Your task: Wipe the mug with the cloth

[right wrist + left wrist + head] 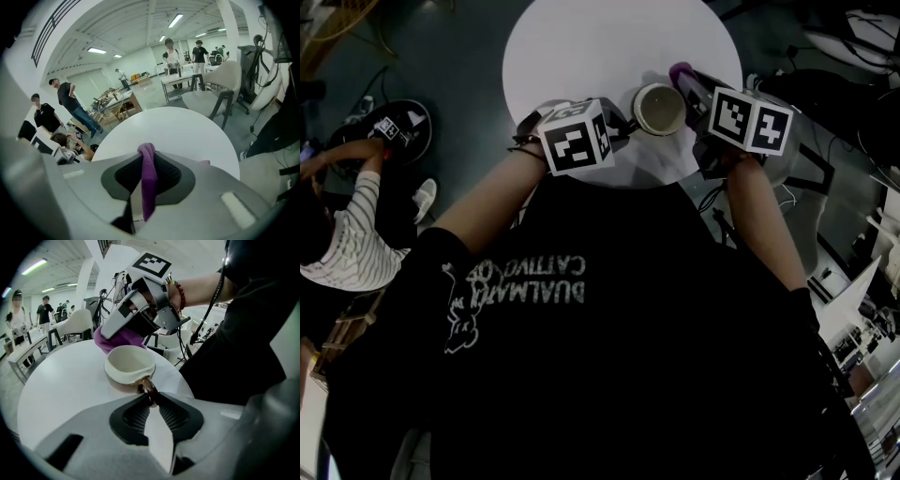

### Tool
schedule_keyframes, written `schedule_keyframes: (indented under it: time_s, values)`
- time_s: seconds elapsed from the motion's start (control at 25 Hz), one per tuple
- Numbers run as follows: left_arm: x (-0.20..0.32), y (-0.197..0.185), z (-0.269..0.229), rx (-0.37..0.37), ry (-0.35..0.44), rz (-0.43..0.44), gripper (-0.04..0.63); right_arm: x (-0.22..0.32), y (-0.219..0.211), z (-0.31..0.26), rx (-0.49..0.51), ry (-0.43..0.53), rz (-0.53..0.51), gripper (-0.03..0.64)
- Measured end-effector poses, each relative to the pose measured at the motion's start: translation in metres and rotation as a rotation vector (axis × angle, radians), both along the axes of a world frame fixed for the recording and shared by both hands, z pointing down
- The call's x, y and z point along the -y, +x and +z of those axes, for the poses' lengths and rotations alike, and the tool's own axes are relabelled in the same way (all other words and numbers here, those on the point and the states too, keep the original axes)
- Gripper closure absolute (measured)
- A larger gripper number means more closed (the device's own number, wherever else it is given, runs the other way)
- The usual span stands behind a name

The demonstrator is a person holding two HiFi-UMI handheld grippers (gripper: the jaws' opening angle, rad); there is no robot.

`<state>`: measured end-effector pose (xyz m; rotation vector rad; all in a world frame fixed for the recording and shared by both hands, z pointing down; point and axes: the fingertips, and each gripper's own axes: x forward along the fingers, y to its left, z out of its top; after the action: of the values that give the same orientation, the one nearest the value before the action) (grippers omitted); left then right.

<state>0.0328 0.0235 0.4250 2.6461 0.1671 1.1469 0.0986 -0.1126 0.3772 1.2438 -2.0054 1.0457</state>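
Left hand-held gripper (151, 401) is clamped on the mug (129, 367) by its handle (147, 386), a thin glossy brown loop pinched between two ribbed black pads (136, 416). Mug is round, low and wide with a smooth glazed finish, cream inside and brown outside. It stands upright on the surface (65, 390), near the edge closest to me.

Right hand-held gripper (148, 154) is closed on the cloth (149, 187). That's soft, fuzzy purple fabric, gathered into a rope-like fold running down between its ribbed pads. From the left gripper view I see the rest of the cloth bunched just behind the mug's far side. I can't tell from here whether it actually touches the wall.

Surface is a round, flat, matte white top. Both grippers have grey moulded bodies.

Count:
- one mug with one handle
- one cloth
- two hand-held grippers
- one marker cube (575, 138) on each, so two cubes, white with black squares
- one string of red beads (181, 295) on the wrist behind the right gripper

Several people stand or sit in the background hall, too small for me to count reliably.
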Motion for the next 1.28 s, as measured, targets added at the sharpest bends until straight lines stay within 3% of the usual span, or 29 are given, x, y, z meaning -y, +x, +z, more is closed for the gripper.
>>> schedule_keyframes:
  time_s: [0.48,1.0,1.28]
  values:
    - [0.001,-0.003,0.000,-0.026,0.003,-0.023,0.529,0.003,-0.032,-0.008,0.038,0.024,-0.067,0.558]
    - [0.008,0.002,-0.009,-0.041,0.021,-0.043,0.531,0.000,-0.049,-0.015,0.015,0.025,-0.164,0.558]
    - [0.011,-0.004,-0.003,-0.074,-0.006,-0.086,0.531,-0.007,-0.066,-0.009,-0.005,0.020,-0.212,0.558]
